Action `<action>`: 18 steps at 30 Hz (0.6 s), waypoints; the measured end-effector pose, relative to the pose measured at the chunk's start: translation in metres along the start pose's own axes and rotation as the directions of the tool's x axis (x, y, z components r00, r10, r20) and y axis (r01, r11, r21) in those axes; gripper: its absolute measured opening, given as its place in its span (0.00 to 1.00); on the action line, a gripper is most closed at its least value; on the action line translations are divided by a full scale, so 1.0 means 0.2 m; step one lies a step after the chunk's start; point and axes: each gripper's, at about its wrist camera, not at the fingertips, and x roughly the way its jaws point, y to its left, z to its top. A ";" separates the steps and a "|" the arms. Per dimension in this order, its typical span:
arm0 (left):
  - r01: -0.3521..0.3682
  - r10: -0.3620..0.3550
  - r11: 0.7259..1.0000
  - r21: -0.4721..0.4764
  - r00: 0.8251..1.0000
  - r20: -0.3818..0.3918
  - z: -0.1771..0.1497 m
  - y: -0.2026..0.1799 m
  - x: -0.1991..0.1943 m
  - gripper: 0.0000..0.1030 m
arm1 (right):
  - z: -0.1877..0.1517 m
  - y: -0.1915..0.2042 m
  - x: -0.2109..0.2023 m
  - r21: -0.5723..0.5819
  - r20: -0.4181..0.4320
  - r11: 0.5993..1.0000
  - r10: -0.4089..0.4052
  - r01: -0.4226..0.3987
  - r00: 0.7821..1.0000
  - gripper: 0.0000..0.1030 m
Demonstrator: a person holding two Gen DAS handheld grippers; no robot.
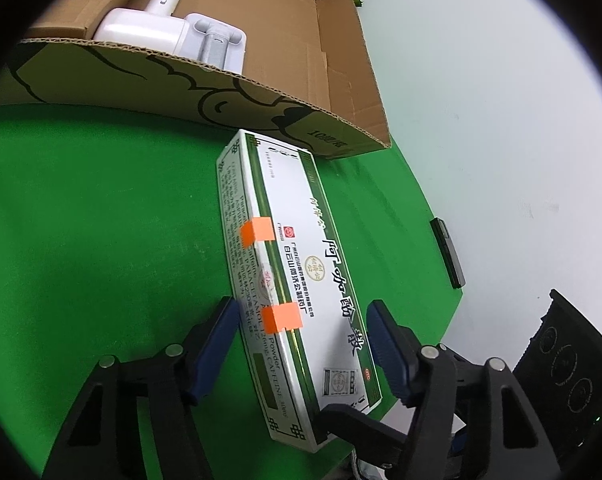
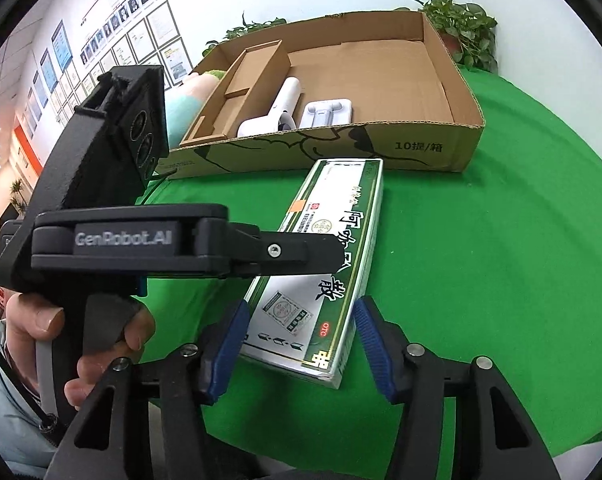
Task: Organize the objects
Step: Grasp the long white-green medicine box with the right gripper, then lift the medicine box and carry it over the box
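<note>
A long white and green medicine box (image 1: 297,284) with two orange tape tabs lies flat on the green tablecloth; it also shows in the right wrist view (image 2: 325,264). Its far end touches the open cardboard box (image 1: 221,92), also in the right wrist view (image 2: 421,152). My left gripper (image 1: 301,344) is open, its blue pads on either side of the box's near half, not touching. My right gripper (image 2: 301,340) is open, straddling the near end of the box. The left gripper's body (image 2: 141,240) crosses over the box from the left.
Inside the cardboard box lie a white handheld device (image 2: 277,112) and a white earbud case (image 2: 327,114). A cardboard insert (image 2: 249,76) sits at its left. Potted plants (image 2: 461,28) stand behind. A dark phone-like object (image 1: 447,252) lies at the table edge.
</note>
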 end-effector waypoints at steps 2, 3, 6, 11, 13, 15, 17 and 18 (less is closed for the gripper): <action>0.003 -0.003 1.000 -0.008 1.000 -0.003 -0.01 0.00 0.01 0.60 | -0.01 0.00 0.00 -0.003 0.000 1.000 -0.004 0.004 1.000 0.49; 0.003 -0.003 1.000 -0.009 1.000 -0.004 -0.01 -0.03 0.03 0.60 | -0.01 0.00 0.00 -0.004 -0.004 1.000 -0.008 0.008 1.000 0.49; 0.002 -0.002 1.000 -0.010 1.000 -0.015 -0.03 -0.04 0.03 0.60 | 0.00 0.02 0.00 -0.008 -0.012 1.000 -0.015 0.015 1.000 0.52; 0.005 -0.004 1.000 0.016 0.999 -0.043 -0.06 -0.09 0.05 0.60 | -0.01 0.07 0.02 -0.040 -0.014 0.998 -0.056 0.055 0.998 0.81; 0.010 -0.009 1.000 0.021 0.999 -0.049 -0.07 -0.09 0.05 0.60 | -0.01 0.06 0.03 -0.064 -0.019 0.993 -0.105 0.103 0.994 0.74; 0.027 -0.027 1.000 0.011 0.998 -0.056 -0.07 -0.08 0.05 0.59 | -0.02 0.05 0.04 -0.094 -0.022 0.985 -0.145 0.142 0.989 0.63; 0.038 -0.038 0.999 0.004 0.998 -0.058 -0.07 -0.08 0.06 0.59 | -0.03 0.05 0.04 -0.111 -0.019 0.983 -0.151 0.148 0.988 0.62; 0.037 -0.036 0.999 0.008 0.998 -0.057 -0.08 -0.08 0.05 0.59 | -0.03 0.06 0.04 -0.121 -0.014 0.980 -0.160 0.157 0.987 0.62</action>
